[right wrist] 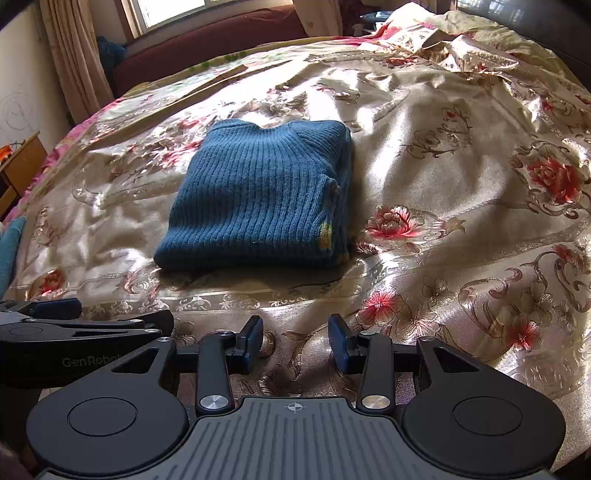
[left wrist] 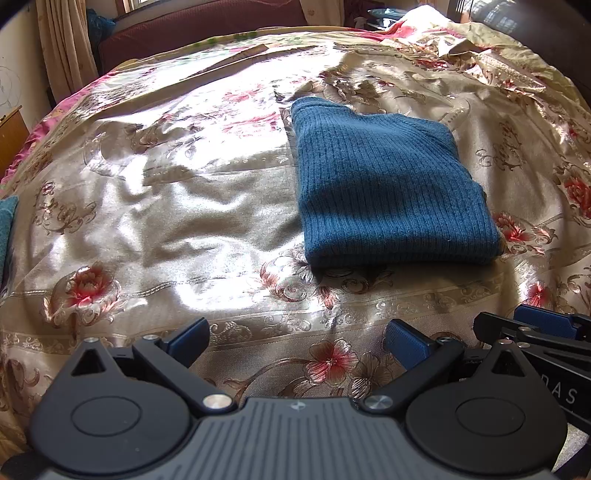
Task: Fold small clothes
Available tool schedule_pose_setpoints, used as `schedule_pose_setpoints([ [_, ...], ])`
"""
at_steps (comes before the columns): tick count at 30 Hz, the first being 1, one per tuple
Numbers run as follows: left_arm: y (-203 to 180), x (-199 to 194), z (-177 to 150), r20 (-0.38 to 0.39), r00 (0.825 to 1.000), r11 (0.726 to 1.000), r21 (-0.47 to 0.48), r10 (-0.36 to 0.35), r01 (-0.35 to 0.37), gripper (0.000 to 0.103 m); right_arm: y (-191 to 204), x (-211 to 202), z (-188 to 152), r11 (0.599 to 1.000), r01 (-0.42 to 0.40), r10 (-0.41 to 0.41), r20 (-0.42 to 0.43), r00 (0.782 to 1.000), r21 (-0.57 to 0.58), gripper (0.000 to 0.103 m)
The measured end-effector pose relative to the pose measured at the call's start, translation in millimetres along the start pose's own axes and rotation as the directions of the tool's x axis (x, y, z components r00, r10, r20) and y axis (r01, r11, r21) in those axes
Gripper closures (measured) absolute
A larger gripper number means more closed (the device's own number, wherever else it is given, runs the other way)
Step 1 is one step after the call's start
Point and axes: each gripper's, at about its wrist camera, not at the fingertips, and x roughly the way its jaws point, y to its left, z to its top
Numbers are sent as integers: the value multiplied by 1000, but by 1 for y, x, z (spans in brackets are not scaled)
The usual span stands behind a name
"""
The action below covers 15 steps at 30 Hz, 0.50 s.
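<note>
A folded blue ribbed sweater [left wrist: 391,188] lies flat on the gold floral bedspread [left wrist: 184,206], well ahead of both tools I am holding over the near edge of the bed. From the left wrist camera the sweater sits ahead and to the right of my left gripper [left wrist: 297,341], whose blue pads [left wrist: 404,341] stand wide apart with nothing between them but bedspread. From the right wrist camera the same sweater [right wrist: 258,199] sits ahead and slightly left of my right gripper [right wrist: 295,341]; its blue pads [right wrist: 341,341] are parted by a narrower gap and hold nothing. Neither gripper touches the sweater.

The sweater's ribbed collar faces the far side of the bed, the folded lower edge faces me, and stacked layers show along its right side, where a small yellow-green patch and a button appear in the right wrist view. Just right of the sweater, red roses in the bedspread [right wrist: 443,206] pattern catch strong sunlight. Beyond the sweater, past the far edge of the bed, stand a dark red sofa [right wrist: 207,40], beige curtains [right wrist: 77,55] and a window [right wrist: 173,11]. Far left of the sweater, at the bed's edge, a strip of teal cloth [right wrist: 9,247] shows. The left gripper's body [right wrist: 74,332] sits just beside my right gripper in the right wrist view.
</note>
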Motion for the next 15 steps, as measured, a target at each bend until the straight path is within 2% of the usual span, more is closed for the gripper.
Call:
schedule_pose_setpoints([
  [15, -2, -2, 0, 4, 1000, 1000, 13, 15, -15, 0, 0, 0, 0, 1000, -1, 1, -1, 1000, -1, 64],
])
